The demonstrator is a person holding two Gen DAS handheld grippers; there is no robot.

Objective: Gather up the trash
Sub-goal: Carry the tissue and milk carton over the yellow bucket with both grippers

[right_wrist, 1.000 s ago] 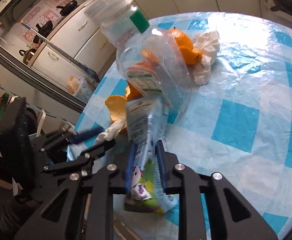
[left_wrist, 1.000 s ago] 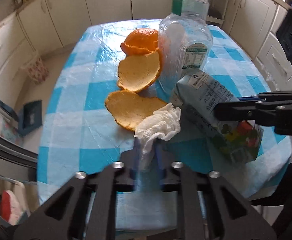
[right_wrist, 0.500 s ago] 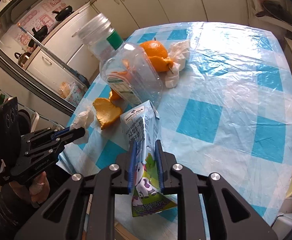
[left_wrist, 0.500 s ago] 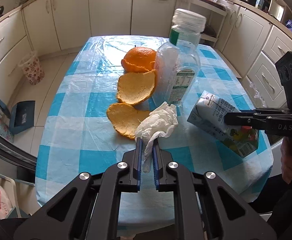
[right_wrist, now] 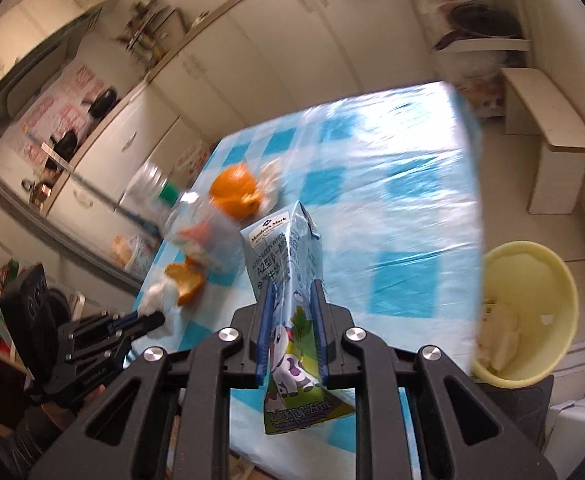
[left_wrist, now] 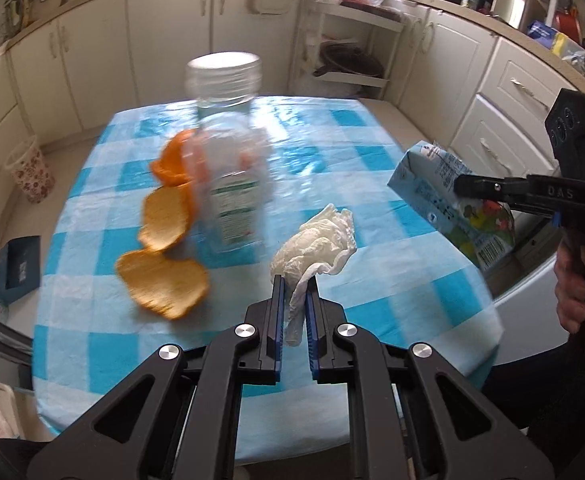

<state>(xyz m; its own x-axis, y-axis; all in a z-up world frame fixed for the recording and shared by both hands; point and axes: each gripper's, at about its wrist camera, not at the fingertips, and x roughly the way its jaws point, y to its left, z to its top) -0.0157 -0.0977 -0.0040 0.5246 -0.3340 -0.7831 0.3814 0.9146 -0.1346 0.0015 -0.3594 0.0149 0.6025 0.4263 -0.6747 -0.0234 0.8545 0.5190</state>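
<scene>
My left gripper (left_wrist: 293, 280) is shut on a crumpled white tissue (left_wrist: 316, 240) and holds it above the blue checked table (left_wrist: 372, 160). My right gripper (right_wrist: 291, 286) is shut on a blue milk carton (right_wrist: 288, 248) and holds it above the table's near edge; the carton also shows in the left wrist view (left_wrist: 448, 200). Still on the table are a clear plastic bottle (left_wrist: 228, 168), orange peels (left_wrist: 160, 280) and an orange (right_wrist: 236, 190) with another tissue beside it.
A yellow bin (right_wrist: 528, 312) with trash inside stands on the floor off the table's right side. White cabinets (left_wrist: 172, 40) line the walls. A small patterned basket (left_wrist: 30, 172) stands on the floor at the left.
Both grippers have lifted and pulled back from the table with the tissue and the carton. The right gripper has swung right, bringing the yellow bin into view.
</scene>
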